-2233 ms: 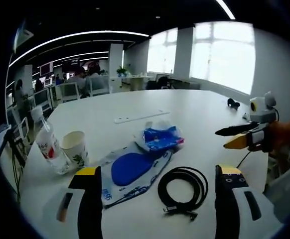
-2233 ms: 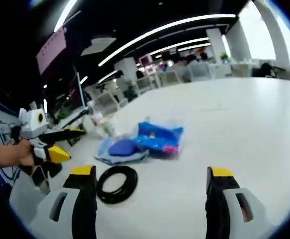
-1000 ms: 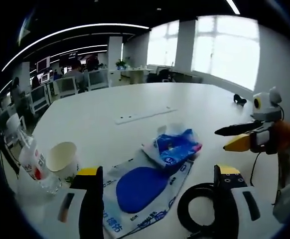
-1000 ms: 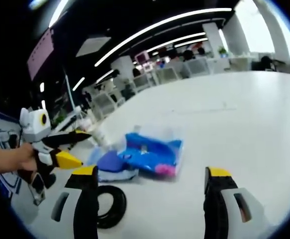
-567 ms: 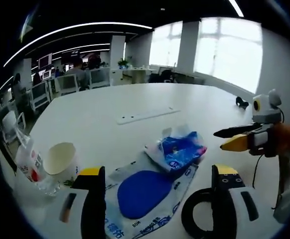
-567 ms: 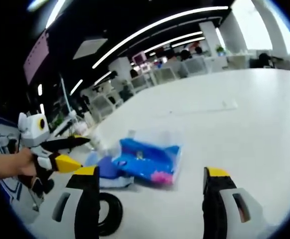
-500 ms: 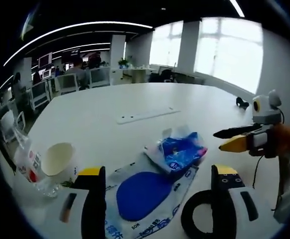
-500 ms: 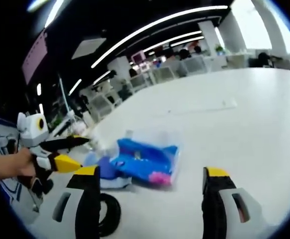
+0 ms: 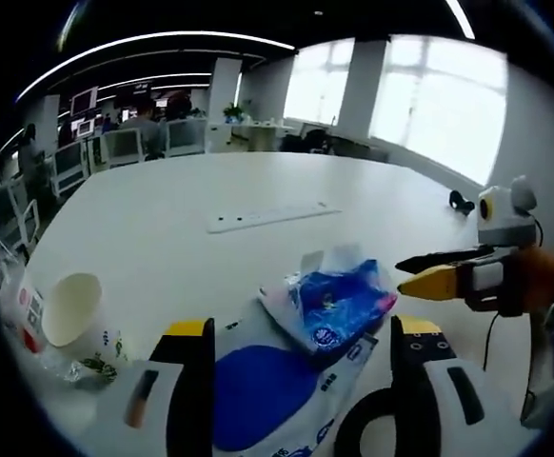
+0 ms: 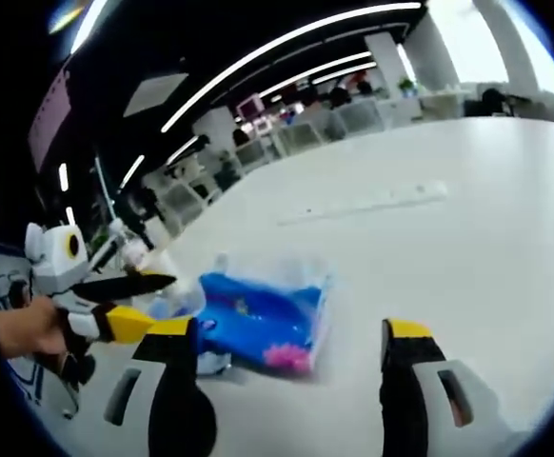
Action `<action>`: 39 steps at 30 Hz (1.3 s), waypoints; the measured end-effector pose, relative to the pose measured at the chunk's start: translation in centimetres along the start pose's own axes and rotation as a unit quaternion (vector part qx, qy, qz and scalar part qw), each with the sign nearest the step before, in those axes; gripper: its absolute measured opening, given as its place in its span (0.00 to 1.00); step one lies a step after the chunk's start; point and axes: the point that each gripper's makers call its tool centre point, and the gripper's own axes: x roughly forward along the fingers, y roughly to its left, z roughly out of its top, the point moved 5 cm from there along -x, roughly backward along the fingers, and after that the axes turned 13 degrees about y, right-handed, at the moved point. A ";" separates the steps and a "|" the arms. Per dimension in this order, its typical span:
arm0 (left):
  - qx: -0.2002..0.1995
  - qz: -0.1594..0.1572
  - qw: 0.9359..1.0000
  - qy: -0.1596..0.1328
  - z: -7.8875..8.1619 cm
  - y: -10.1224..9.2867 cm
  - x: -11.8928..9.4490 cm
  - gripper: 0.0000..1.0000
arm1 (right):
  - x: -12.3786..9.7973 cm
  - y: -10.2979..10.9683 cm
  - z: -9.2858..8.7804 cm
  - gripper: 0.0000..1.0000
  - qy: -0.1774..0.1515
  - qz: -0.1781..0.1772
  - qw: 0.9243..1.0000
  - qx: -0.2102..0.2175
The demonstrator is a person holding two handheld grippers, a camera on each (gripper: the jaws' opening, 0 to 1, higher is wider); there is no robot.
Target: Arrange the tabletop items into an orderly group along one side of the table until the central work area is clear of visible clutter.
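A blue tissue pack [image 9: 336,300] in clear wrap lies on the white table [image 9: 163,238], partly on a flat bag with a blue oval pad [image 9: 258,395]. A black cable coil [image 9: 358,440] lies at its right, half behind my jaw. A paper cup [image 9: 70,309] and a plastic bottle [image 9: 18,307] stand at the left. My left gripper [image 9: 304,328] is open, just short of the pack. My right gripper [image 10: 286,328] is open over the tissue pack [image 10: 258,319]. The right gripper [image 9: 444,276] enters the left gripper view from the right. The left gripper [image 10: 115,303] enters from the left.
A long white power strip [image 9: 272,216] lies farther out on the table, also seen as a power strip [image 10: 372,203] beyond the pack. A small black object [image 9: 461,200] sits near the far right edge. Office desks and chairs [image 9: 125,152] stand behind.
Both cameras have come closer to the tissue pack, which looks larger now. The cable has slid toward the bottom of both views. The things on the table have not moved.
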 end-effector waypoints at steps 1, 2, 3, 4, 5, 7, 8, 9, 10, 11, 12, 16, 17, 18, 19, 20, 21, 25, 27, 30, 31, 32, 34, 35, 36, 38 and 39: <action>-0.002 0.000 1.000 0.000 0.0 0.0 0.2 0.73 | 0.2 0.0 0.1 0.76 0.000 0.000 1.000 0.000; -0.004 0.000 1.000 0.000 0.0 0.1 0.3 0.73 | 0.4 0.0 0.3 0.76 0.001 0.001 1.000 0.001; -0.008 -0.001 1.000 0.000 0.0 0.1 0.5 0.73 | 0.4 0.0 0.3 0.76 0.001 0.001 1.000 0.000; -0.013 -0.003 1.000 0.003 0.0 0.2 0.8 0.72 | 0.7 0.1 0.4 0.75 0.002 0.002 1.000 -0.001; -0.016 -0.004 1.000 0.003 0.0 0.3 0.9 0.71 | 0.8 0.1 0.5 0.75 0.004 0.001 1.000 -0.003; -0.023 -0.007 1.000 0.005 -0.1 0.3 1.2 0.69 | 1.2 0.1 0.7 0.75 0.007 0.001 1.000 -0.005; -0.027 -0.010 1.000 0.006 -0.1 0.3 1.3 0.69 | 1.3 0.0 0.8 0.75 0.008 0.001 1.000 -0.004; -0.031 -0.013 0.999 0.006 -0.1 0.3 1.5 0.69 | 1.5 0.1 1.0 0.74 0.008 0.003 1.000 -0.003; -0.033 -0.014 0.999 0.006 -0.2 0.3 1.6 0.68 | 1.6 0.1 1.0 0.74 0.008 0.004 1.000 -0.002; -0.034 -0.015 0.999 0.008 -0.2 0.4 1.8 0.67 | 1.8 0.1 1.2 0.74 0.007 0.005 1.000 -0.001; -0.035 -0.016 0.999 0.010 -0.3 0.4 1.9 0.65 | 1.9 0.1 1.2 0.73 0.006 0.005 1.000 -0.001; -0.036 -0.008 0.999 0.010 -0.4 0.6 2.2 0.56 | 2.5 0.1 1.1 0.71 0.014 0.003 1.000 -0.001; -0.030 -0.002 0.999 0.010 -0.4 0.8 2.2 0.51 | 2.5 0.0 1.1 0.70 0.016 0.001 1.000 0.001; -0.025 -0.001 1.000 0.002 -0.2 0.8 2.2 0.45 | 2.6 -0.2 1.0 0.69 0.015 -0.003 1.000 0.010; -0.026 -0.004 1.000 -0.003 -0.1 0.8 2.2 0.36 | 2.7 -0.4 1.0 0.68 0.012 -0.002 1.000 0.016; -0.028 -0.006 1.000 -0.005 -0.1 0.8 2.2 0.31 | 2.9 -0.5 1.0 0.67 0.011 -0.002 1.000 0.022; -0.027 -0.005 1.000 -0.006 0.0 0.8 2.2 0.25 | 2.9 -0.5 0.9 0.65 0.013 -0.002 1.000 0.023; -0.034 0.003 0.999 -0.012 0.2 1.3 2.5 0.13 | 3.1 -0.5 0.7 0.62 0.019 -0.008 1.000 0.022; -0.038 0.003 0.999 -0.012 0.3 1.3 2.6 0.11 | 3.3 -0.7 0.7 0.61 0.018 -0.009 0.999 0.026; -0.040 0.003 0.999 -0.013 0.3 1.2 2.7 0.09 | 3.3 -0.8 0.8 0.58 0.015 -0.009 0.999 0.032; -0.039 0.003 0.999 -0.011 0.2 1.2 2.7 0.08 | 3.3 -0.7 0.9 0.57 0.013 -0.009 0.999 0.033; -0.039 0.003 0.999 -0.011 0.2 1.2 2.8 0.08 | 3.3 -0.8 1.0 0.56 0.013 -0.009 0.999 0.034; -0.038 0.003 0.999 -0.011 0.2 1.1 2.8 0.08 | 3.4 -0.8 1.1 0.53 0.012 -0.011 0.999 0.037; -0.037 0.003 0.999 -0.011 0.2 1.1 2.8 0.07 | 3.4 -0.8 1.2 0.52 0.010 -0.010 0.999 0.039; -0.036 0.004 0.999 -0.011 0.2 1.1 2.8 0.06 | 3.5 -0.8 1.2 0.49 0.010 -0.008 0.999 0.040; -0.037 0.004 0.999 -0.012 0.2 1.1 2.8 0.06 | 3.5 -0.7 1.2 0.45 0.012 -0.006 0.999 0.041; -0.036 0.004 0.999 -0.012 0.2 1.0 2.8 0.05 | 3.5 -0.8 1.2 0.43 0.011 -0.007 0.999 0.042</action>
